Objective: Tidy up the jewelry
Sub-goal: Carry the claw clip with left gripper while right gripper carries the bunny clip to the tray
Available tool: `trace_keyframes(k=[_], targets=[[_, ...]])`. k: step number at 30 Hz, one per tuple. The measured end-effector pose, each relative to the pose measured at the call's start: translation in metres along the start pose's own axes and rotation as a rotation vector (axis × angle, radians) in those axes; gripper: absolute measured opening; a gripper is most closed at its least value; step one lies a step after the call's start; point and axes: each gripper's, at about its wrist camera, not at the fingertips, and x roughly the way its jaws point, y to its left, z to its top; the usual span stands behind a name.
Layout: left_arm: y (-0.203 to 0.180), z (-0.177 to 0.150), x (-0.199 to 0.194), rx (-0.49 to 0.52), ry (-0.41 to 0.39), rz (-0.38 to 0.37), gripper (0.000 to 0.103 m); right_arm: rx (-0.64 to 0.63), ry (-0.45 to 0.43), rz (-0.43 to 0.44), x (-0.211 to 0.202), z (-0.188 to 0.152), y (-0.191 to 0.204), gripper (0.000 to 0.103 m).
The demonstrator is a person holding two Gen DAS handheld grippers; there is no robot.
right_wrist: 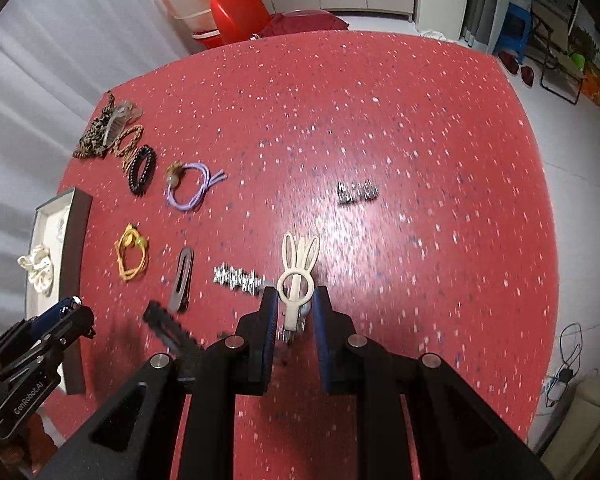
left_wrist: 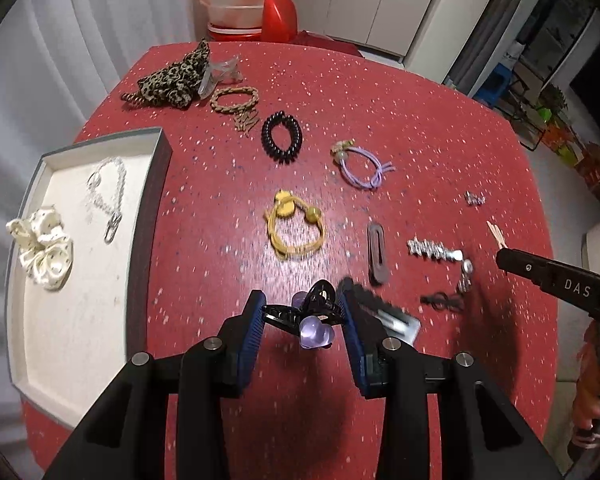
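Red speckled table (left_wrist: 380,112): tray (left_wrist: 156,184) left; hair ties, clips, scrunchie (left_wrist: 172,76) scattered.

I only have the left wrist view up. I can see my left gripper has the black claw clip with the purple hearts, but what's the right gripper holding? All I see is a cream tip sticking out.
Observer: The right gripper is shut on a cream bunny-ear hair clip, ears pointing away from the camera.
Operator: Anything on the table beyond it?
Observer: A small silver clip lies on the red table past the ears, blurred.
Operator: Can the right view see the tray?
Observer: Only partly, at its left edge: the tray with the cream scrunchie in it.
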Motion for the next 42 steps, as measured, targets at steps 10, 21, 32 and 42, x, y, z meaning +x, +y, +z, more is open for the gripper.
trace_keyframes(k=[10, 21, 32, 42], targets=[[0.019, -0.022, -0.049, 0.024, 0.005, -0.021, 0.040, 0.006, 0.001, -0.008, -0.041, -0.027, 0.022, 0.019], [0.088, -0.037, -0.093, 0.037, -0.012, -0.001, 0.040, -0.016, -0.022, 0.005, -0.071, -0.047, 0.107, 0.019], [0.177, -0.053, -0.101, -0.080, -0.019, 0.075, 0.040, -0.129, -0.005, 0.066, -0.059, -0.057, 0.212, 0.019], [0.234, -0.063, -0.093, -0.153, -0.009, 0.127, 0.040, -0.236, 0.021, 0.133, -0.037, -0.065, 0.292, 0.019]])
